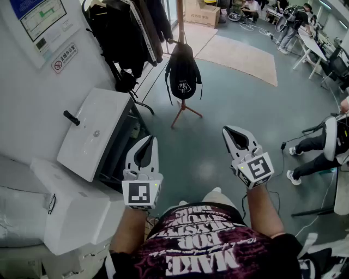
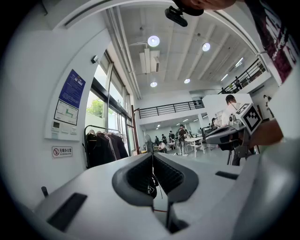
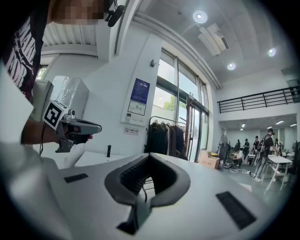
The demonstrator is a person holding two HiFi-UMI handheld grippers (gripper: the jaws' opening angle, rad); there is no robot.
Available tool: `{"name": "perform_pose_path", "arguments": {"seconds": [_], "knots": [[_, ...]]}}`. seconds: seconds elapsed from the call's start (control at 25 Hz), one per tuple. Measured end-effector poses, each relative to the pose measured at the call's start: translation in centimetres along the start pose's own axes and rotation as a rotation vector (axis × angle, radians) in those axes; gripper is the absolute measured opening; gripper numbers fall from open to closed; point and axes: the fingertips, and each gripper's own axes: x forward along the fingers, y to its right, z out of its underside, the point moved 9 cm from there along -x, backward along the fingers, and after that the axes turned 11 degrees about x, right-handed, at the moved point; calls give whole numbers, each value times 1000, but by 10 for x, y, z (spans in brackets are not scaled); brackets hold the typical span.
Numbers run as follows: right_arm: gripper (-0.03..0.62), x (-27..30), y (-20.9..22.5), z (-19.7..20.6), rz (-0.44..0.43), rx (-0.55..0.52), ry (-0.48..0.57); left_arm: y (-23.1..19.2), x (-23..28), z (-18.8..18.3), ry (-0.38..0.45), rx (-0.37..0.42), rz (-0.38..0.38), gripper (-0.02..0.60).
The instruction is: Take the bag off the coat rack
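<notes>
We noted both the left gripper (image 1: 150,140) and right gripper (image 1: 228,131) closed flat and empty. The black backpack (image 1: 183,73) hung lengthwise down the wooden coat rack (image 1: 180,22), upper centre of frame. It was well ahead, about equally far from each.

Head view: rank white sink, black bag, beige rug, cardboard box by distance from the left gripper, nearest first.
1. white sink, just left of the left gripper.
2. black bag, ahead, hanging on the coat rack.
3. beige rug, floor beyond, right.
4. cardboard box, farthest, past the rug.
</notes>
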Motion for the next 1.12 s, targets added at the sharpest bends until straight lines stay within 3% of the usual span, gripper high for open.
{"name": "perform_pose_path", "arguments": {"seconds": [0.52, 0.84, 1.12], "knots": [[31, -12, -2, 11, 9, 12, -17, 13, 1, 13, 75, -89, 18, 5], [110, 5, 41, 22, -1, 36, -19, 21, 47, 30, 27, -85, 14, 9], [144, 46, 80, 31, -20, 77, -43, 12, 96, 42, -32, -86, 16, 72]]}}
